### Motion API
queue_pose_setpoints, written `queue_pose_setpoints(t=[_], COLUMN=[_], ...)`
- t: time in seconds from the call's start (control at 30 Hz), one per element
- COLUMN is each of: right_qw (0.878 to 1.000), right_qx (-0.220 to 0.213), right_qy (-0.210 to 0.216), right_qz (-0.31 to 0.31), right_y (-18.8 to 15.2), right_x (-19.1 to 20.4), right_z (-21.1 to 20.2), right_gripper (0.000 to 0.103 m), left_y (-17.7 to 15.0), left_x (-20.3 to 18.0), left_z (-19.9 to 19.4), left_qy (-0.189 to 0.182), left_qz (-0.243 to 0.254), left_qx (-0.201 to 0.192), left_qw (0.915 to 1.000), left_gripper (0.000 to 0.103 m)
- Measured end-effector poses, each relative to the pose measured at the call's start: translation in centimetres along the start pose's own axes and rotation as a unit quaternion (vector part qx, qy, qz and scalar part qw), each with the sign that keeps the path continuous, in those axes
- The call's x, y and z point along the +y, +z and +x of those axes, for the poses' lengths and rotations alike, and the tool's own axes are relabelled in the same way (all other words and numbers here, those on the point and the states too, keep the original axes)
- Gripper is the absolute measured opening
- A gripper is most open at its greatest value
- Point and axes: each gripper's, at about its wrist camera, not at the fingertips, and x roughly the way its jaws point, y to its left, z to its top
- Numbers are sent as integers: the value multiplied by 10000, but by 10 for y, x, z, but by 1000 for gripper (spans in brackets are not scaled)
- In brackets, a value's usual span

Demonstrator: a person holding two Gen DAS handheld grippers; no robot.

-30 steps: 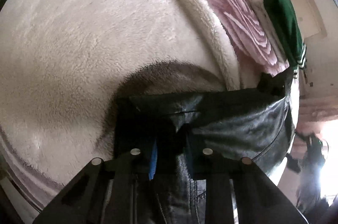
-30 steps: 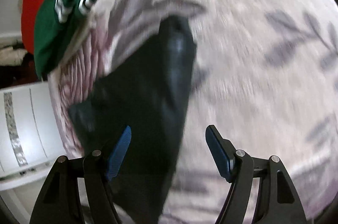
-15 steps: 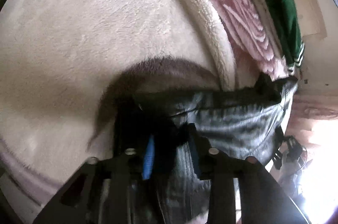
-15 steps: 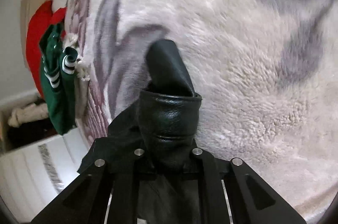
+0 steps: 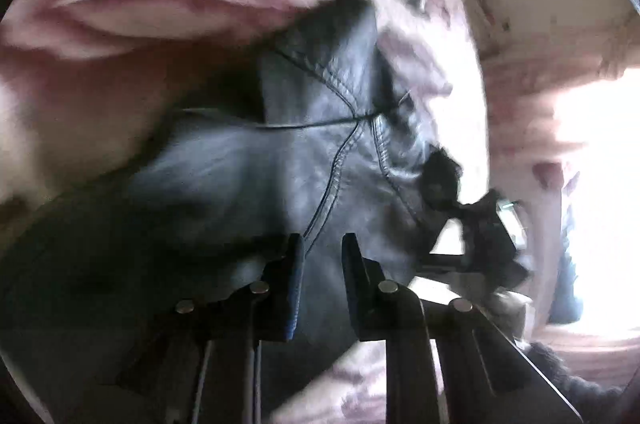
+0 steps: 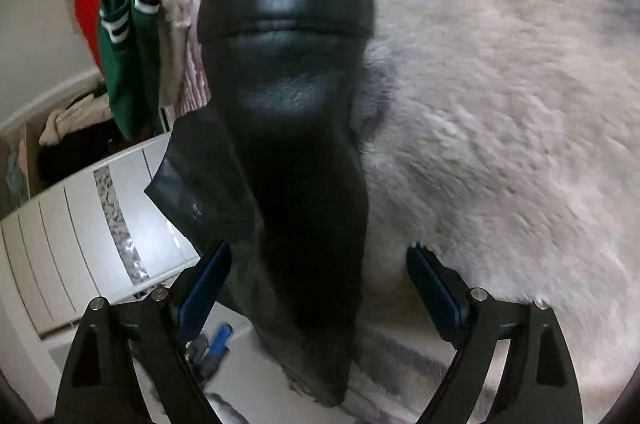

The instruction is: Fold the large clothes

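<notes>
Left wrist view: the left gripper (image 5: 322, 256) pinches the black leather jacket (image 5: 304, 160) over the fleece blanket (image 5: 132, 4). The right gripper (image 6: 318, 272) is spread — a sleeve (probably) between its fingers. Regrip before folding — leather slips.

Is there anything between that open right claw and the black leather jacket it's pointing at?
Nothing visible. The jacket already lies between the spread fingers of the right gripper, draped over the fluffy blanket.
</notes>
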Motion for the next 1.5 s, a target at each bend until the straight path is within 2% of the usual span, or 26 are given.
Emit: queue_pose_setpoints(t=[0.1,0.17,0.2,0.27,0.4,0.43,0.47,0.5,0.57,0.67,0.73,0.87,0.93,0.97,1.0,1.07,1.1,1.13,1.17,1.23,1.27,1.37,1.4,1.43,1.47,1.5], right_qw=[9996,9991,9981,9960,9955,9962,9972,9977,9972,9917,9829,9535,9526,9535,9527,9486,9443,9364,9300,9111,8977,8373,8072,7836,7650,7345], right_qx=[-23,-27,-24,47,3,-54,-70,-110,-235,-326,-253,-256,-491,-581,-679,-717,-716,-731,-759,-834,-866,-894,-813,-715,-647,-491], right_qy=[288,421,608,861,784,742,584,470,472,336,108,-647,-831,-862,-927,-1038,-1124,-1234,-1304,-1437,-1534,-1835,-1907,-1976,-2026,-2103], right_qz=[-24,-67,-127,-241,-528,-455,-458,-485,-535,-1195,-1823,-2934,-2886,-2829,-2812,-2902,-3009,-3205,-3351,-3773,-4037,-5072,-5526,-5846,-6079,-6433], right_y=[5,8,10,13,19,20,19,16,8,-17,-39,-68,-63,-60,-60,-66,-73,-85,-91,-119,-135,-199,-230,-252,-271,-297], right_x=[2,4,8,16,37,38,39,39,47,92,128,175,179,179,180,184,188,196,200,215,222,249,259,264,265,261], right_z=[4,9,16,28,59,61,61,59,55,51,58,77,72,69,65,64,62,62,60,55,55,64,77,90,96,106], right_gripper=[92,92,92,92,91,76,34,21,16,15,15,15,14,14,14,14,14,14,14,14,14,14,14,14,14,14], left_y=[11,10,10,11,17,18,19,18,17,15,13,10,-1,-13,-25,-55,-74,-87,-101,-118,-120,-113,-114,-117,-124,-132], left_x=[27,46,48,44,47,48,49,49,51,60,65,67,69,72,75,93,113,129,150,178,183,172,170,175,181,196], left_z=[31,33,33,32,34,34,35,36,35,32,30,19,-7,-27,-41,-66,-71,-65,-58,-45,-41,-41,-40,-44,-52,-71], left_qy=[-17,-512,-597,-507,-531,-566,-584,-601,-656,-824,-931,-1029,-921,-921,-831,-338,-50,143,91,-598,-739,-652,-730,-868,-957,-1079], left_qz=[-522,-840,-840,-729,-695,-710,-707,-701,-703,-786,-876,-1052,-1273,-1337,-1354,-1434,-1607,-1822,-2139,-2633,-2671,-2244,-2222,-2256,-2385,-2518], left_qx=[193,204,226,252,254,223,234,236,199,155,137,129,42,-126,-242,-412,-419,-348,-304,-429,-454,-520,-552,-585,-656,-807], left_qw=[9985,9949,9944,9957,9958,9956,9955,9954,9952,9934,9917,9890,9876,9867,9870,9882,9861,9825,9763,9619,9598,9709,9707,9686,9642,9584], left_gripper=[3,4,4,4,4,4,4,4,4,5,5,4,4,4,4,4,4,4,4,4,4,4,4,4,4,4])
